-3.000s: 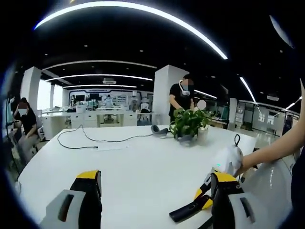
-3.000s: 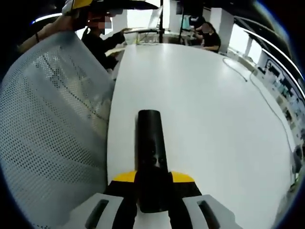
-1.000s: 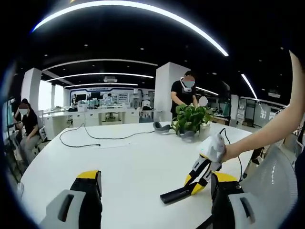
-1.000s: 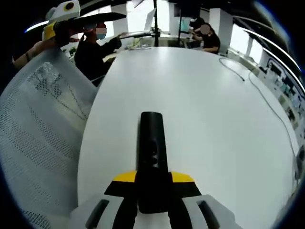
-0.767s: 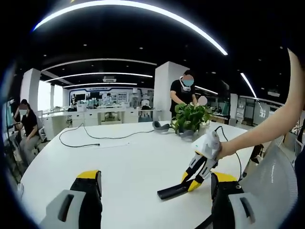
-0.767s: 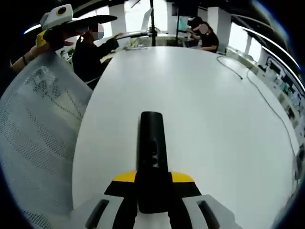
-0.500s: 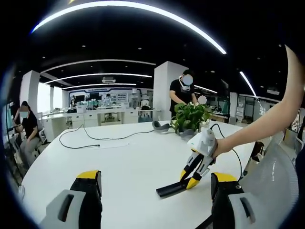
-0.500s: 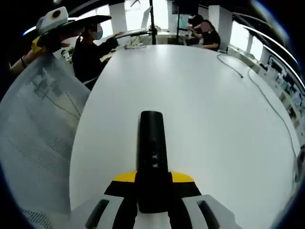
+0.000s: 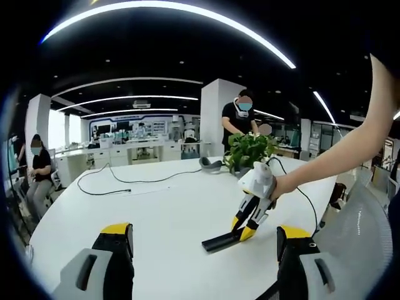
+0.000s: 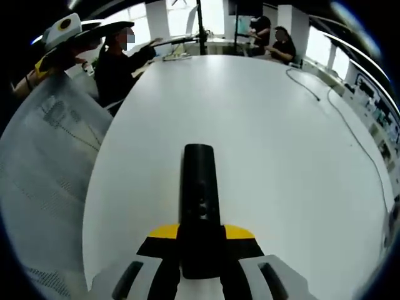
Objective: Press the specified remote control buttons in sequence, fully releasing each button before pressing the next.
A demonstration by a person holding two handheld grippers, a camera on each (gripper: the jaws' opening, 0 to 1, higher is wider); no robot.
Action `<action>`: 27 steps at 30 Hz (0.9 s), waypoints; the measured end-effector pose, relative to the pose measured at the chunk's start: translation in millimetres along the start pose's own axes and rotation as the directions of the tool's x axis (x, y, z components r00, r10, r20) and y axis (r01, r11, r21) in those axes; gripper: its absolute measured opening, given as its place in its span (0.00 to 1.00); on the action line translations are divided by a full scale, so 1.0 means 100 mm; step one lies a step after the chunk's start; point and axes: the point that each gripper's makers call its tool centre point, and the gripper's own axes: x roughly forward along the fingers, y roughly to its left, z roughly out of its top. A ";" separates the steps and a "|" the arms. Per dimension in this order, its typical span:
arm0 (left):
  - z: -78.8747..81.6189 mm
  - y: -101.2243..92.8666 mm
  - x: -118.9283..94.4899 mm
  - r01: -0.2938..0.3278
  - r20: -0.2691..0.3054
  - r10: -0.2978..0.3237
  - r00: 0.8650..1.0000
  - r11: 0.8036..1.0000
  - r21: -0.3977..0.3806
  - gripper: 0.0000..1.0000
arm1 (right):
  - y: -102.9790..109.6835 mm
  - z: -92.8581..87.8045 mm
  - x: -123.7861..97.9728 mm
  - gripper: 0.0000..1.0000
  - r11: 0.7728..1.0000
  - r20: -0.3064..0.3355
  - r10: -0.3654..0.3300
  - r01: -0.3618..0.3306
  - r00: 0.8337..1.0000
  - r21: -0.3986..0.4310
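A broad white surface [image 9: 169, 206] with a rounded edge spreads across an open-plan office. A black cable [image 9: 125, 182] trails over it, and a potted green plant [image 9: 250, 150] stands near its far side beside a grey headset [image 9: 210, 164]. Overhead, the dark ceiling carries long curved light strips [image 9: 175, 12]. A white square pillar [image 9: 214, 119] rises behind the surface. Rows of white desks [image 9: 131, 150] fill the distance. A white mesh chair back [image 10: 44, 187] stands at the surface's edge, and bright windows [image 10: 181, 15] glow beyond.
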 end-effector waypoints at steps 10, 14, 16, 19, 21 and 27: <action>-0.02 -0.02 0.01 0.012 -0.011 -0.012 1.000 1.000 -0.001 1.00 | -0.10 0.02 -0.01 0.20 1.000 -0.015 0.004 -0.004 1.000 -0.031; -0.04 -0.02 0.01 0.014 -0.017 -0.014 1.000 1.000 0.004 1.00 | -0.18 0.02 -0.01 0.20 0.999 -0.029 -0.001 0.000 1.000 -0.045; -0.04 -0.02 0.02 0.014 -0.019 -0.014 1.000 1.000 0.005 1.00 | -0.21 0.01 -0.01 0.20 0.999 -0.031 -0.002 0.000 1.000 -0.046; -0.04 -0.02 0.02 0.014 -0.019 -0.014 1.000 1.000 0.004 1.00 | -0.24 0.02 -0.01 0.20 0.999 -0.029 0.000 -0.002 1.000 -0.046; -0.04 -0.02 0.02 0.015 -0.020 -0.015 1.000 1.000 0.003 1.00 | -0.25 0.02 -0.01 0.20 0.999 -0.028 0.001 -0.003 1.000 -0.049; -0.04 -0.01 0.02 0.012 -0.019 -0.012 1.000 1.000 0.002 1.00 | -0.33 0.04 0.00 0.20 0.999 -0.023 -0.001 -0.001 1.000 -0.047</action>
